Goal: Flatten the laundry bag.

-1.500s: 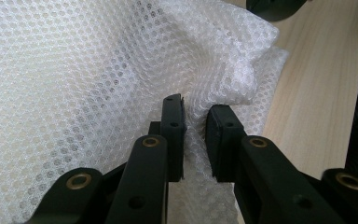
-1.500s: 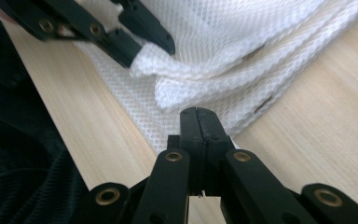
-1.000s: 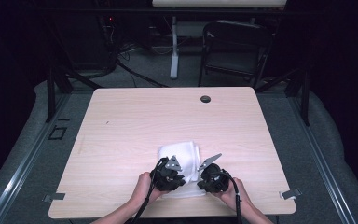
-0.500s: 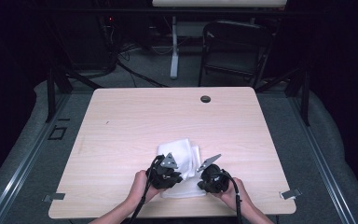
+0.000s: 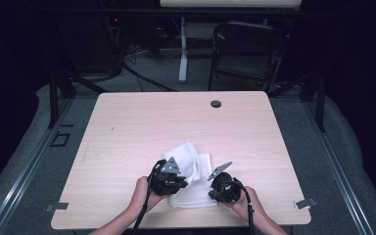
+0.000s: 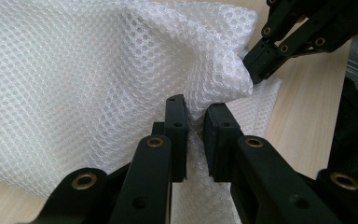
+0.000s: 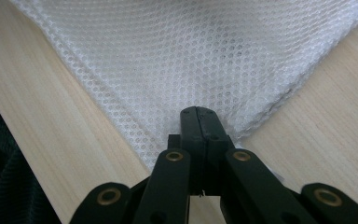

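Observation:
A white mesh cloth (image 5: 190,161) lies bunched near the front edge of the light wooden table (image 5: 127,132). My left gripper (image 5: 176,176) sits at its left side. In the left gripper view the left gripper (image 6: 196,121) is shut on a raised fold of the cloth (image 6: 84,79), with mesh squeezed between its pads. My right gripper (image 5: 213,191) is at the cloth's right front. In the right gripper view the right gripper (image 7: 199,121) is shut tight on a corner of the cloth (image 7: 191,51). The right gripper's jaws also show in the left gripper view, pinching the cloth's edge.
A dark round cable hole (image 5: 216,104) sits near the table's far edge. Metal clips (image 5: 305,202) mark the front corners. A black chair (image 5: 247,49) and table legs stand on the floor behind. Bare wood stretches left, right and beyond the cloth.
The cloth's left part has bunched up and shifted slightly as the left gripper drew a little toward the person. The right gripper has stayed put.

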Action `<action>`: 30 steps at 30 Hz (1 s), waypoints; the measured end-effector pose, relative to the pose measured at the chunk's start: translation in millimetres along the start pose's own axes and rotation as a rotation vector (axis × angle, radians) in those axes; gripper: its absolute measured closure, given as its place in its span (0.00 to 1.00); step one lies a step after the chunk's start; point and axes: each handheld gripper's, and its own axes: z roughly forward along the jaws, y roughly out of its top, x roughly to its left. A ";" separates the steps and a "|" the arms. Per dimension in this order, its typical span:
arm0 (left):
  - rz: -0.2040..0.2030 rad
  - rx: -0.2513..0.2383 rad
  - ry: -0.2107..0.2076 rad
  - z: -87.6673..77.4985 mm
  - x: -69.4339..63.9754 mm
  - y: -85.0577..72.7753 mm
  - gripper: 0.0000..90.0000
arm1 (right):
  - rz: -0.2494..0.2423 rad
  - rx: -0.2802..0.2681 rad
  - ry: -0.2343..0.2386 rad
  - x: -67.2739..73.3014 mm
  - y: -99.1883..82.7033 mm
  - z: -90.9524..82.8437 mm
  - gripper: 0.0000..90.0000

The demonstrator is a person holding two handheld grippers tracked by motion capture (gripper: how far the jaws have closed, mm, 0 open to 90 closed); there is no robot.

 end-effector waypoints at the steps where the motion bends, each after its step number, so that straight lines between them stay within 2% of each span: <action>1: -0.003 -0.002 0.002 -0.2 -0.1 0.1 0.90 | 0.001 0.001 -0.002 0.2 0.0 -0.1 1.00; 12: 0.018 -0.022 0.014 -6.2 0.1 2.0 0.90 | 0.031 0.023 -0.023 0.6 -1.6 -2.3 1.00; 14: 0.017 -0.043 0.005 -9.9 0.9 -0.5 0.90 | 0.032 0.023 -0.022 0.6 -2.2 -2.6 1.00; 18: 0.018 -0.045 -0.003 -15.5 1.3 -3.4 0.90 | 0.020 0.037 -0.039 0.7 -2.8 -3.9 1.00; 21: 0.019 -0.060 0.012 -17.0 0.4 -3.6 0.90 | 0.027 0.027 -0.048 1.9 -3.7 -3.6 1.00; 26: 0.030 -0.062 0.011 -19.5 -0.5 -3.0 0.90 | 0.018 0.039 -0.048 1.1 -4.7 -5.2 1.00; 30: 0.030 -0.069 0.020 -19.9 -0.9 -2.6 0.91 | 0.024 0.050 -0.068 -0.5 -7.3 -7.3 1.00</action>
